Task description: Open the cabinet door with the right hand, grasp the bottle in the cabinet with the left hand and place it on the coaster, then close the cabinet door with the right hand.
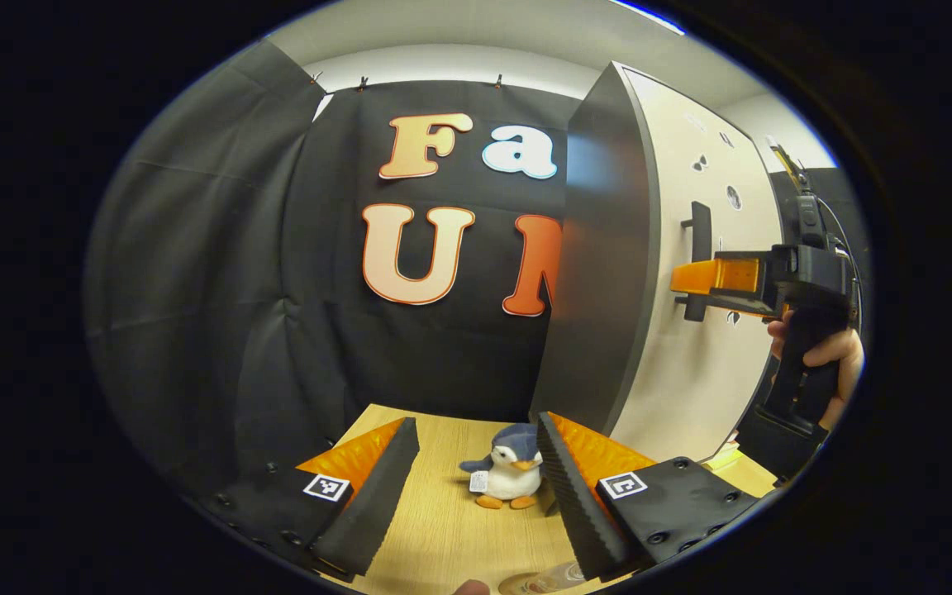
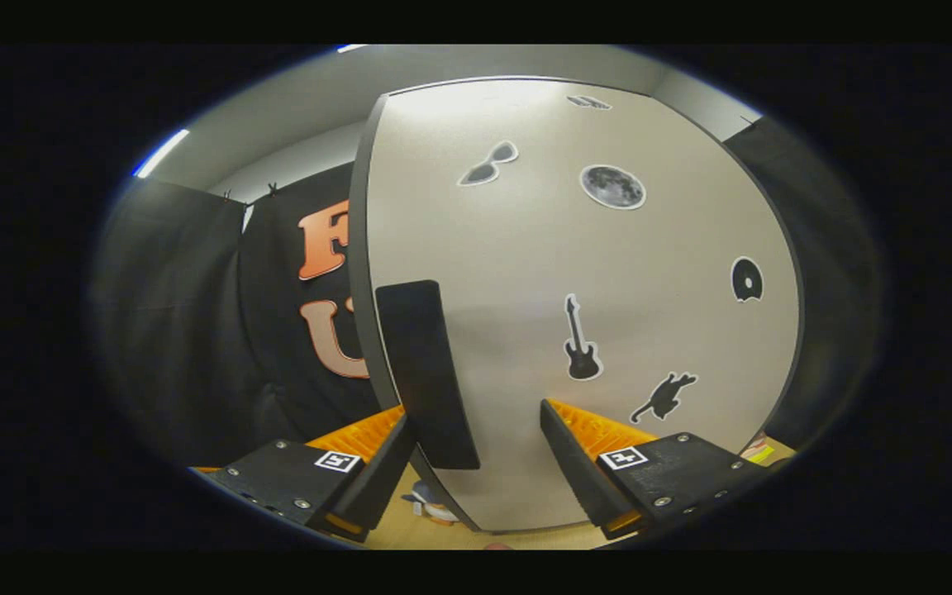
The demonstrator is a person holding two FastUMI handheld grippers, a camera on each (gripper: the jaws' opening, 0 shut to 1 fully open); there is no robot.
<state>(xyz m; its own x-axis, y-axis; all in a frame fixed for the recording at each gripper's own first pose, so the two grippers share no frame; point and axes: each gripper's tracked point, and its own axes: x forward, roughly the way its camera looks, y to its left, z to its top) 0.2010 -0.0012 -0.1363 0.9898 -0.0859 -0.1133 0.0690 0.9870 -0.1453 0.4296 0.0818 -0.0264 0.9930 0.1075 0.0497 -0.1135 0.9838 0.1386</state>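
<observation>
Cabinet door (image 2: pixel 575 314) stands shut, pale-faced, with stickers scattered over it; it rises from the wooden tabletop (image 1: pixel 443 512) on the right of the left gripper view. Nearest in that view, the left gripper (image 1: pixel 476 487) hangs low over the tabletop, jaws apart and empty, with a small plush penguin (image 1: pixel 509 475) standing on the wood beyond them. A curved glassy rim (image 1: pixel 546 581) is cut off at the bottom edge; what it belongs to cannot be told. Farther right, the right gripper (image 1: pixel 691 281), held in a hand (image 1: pixel 823 351), reaches the dark bar handle (image 1: pixel 699 256) on the door. In the right gripper view its jaws stand apart either side of that handle (image 2: pixel 426 372), not clamped. The cabinet's dark side panel (image 1: pixel 600 264) faces the left gripper. Black cloth (image 1: pixel 220 289) walls the booth behind, under a pale ceiling (image 1: pixel 459 33). Nothing inside the cabinet can be made out.
</observation>
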